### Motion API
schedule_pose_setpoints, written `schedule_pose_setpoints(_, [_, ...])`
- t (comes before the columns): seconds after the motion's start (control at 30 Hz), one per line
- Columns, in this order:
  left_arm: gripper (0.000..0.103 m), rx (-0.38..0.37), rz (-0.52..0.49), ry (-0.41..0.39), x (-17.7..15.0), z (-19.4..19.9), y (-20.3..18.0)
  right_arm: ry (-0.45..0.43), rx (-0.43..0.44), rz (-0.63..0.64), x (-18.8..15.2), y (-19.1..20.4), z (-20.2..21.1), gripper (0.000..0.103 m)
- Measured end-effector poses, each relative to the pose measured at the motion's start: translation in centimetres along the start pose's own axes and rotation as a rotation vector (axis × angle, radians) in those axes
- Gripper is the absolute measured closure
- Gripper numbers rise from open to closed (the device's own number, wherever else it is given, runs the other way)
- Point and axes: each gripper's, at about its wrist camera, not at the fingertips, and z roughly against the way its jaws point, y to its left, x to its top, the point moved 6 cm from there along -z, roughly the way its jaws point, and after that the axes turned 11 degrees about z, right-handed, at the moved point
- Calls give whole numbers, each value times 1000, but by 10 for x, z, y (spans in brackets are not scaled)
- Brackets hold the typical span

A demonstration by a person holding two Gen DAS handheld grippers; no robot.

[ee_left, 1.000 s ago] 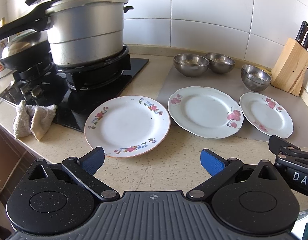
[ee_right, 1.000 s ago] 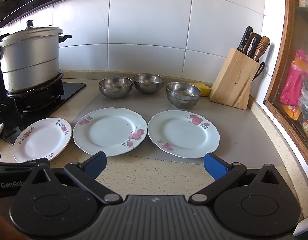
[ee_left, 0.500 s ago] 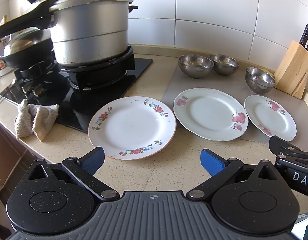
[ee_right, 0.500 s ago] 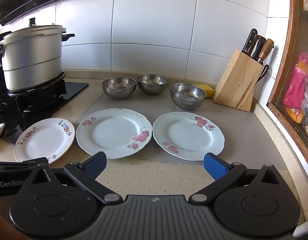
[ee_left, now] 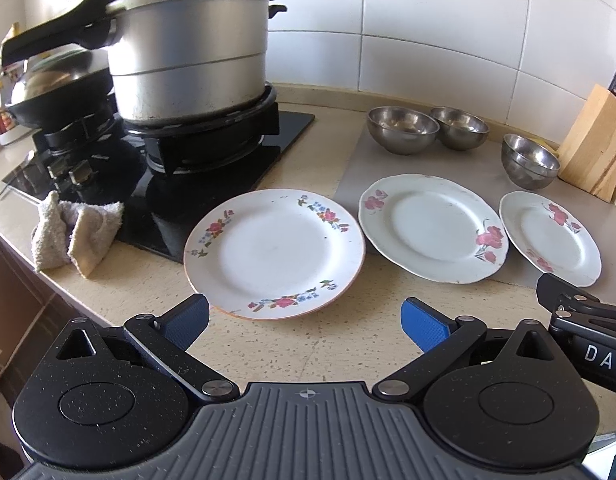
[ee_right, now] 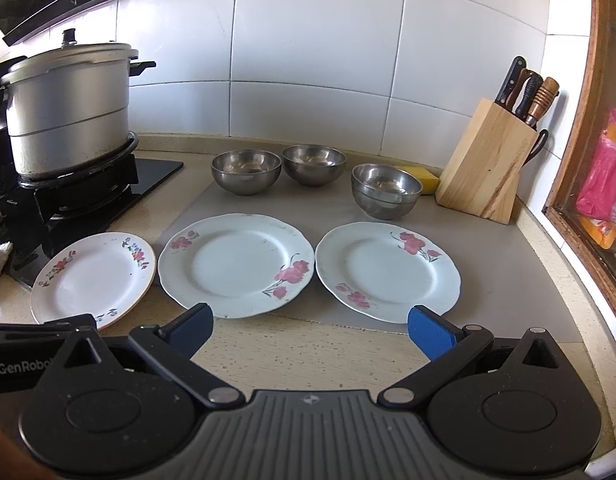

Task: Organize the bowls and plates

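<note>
Three flowered plates lie in a row on the counter: the left plate beside the stove, the middle plate and the right plate on a grey mat. Three steel bowls stand behind them: left bowl, middle bowl, right bowl. My left gripper is open and empty just in front of the left plate. My right gripper is open and empty in front of the middle and right plates.
A large pressure cooker stands on the gas stove at left. A folded cloth lies by the stove's front. A wooden knife block and a yellow sponge stand at back right. The counter edge runs along the left.
Both grippers have moved slightly forward and to the left along the counter; the plates look a little nearer. Both stay open. No dish has moved.
</note>
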Motion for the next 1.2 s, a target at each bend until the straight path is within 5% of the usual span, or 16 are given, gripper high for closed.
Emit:
schedule_pose_setpoints(0.3, [5, 78, 88, 24, 8, -19, 20, -1, 100, 63, 20, 18, -32, 19])
schedule_pose_setpoints(0.9, [5, 320, 359, 14, 28, -47, 58, -23, 487, 308, 95, 76, -126, 19])
schedule_pose_setpoints(1.2, [6, 365, 380, 45, 29, -60, 66, 17, 663, 442, 122, 127, -162, 19])
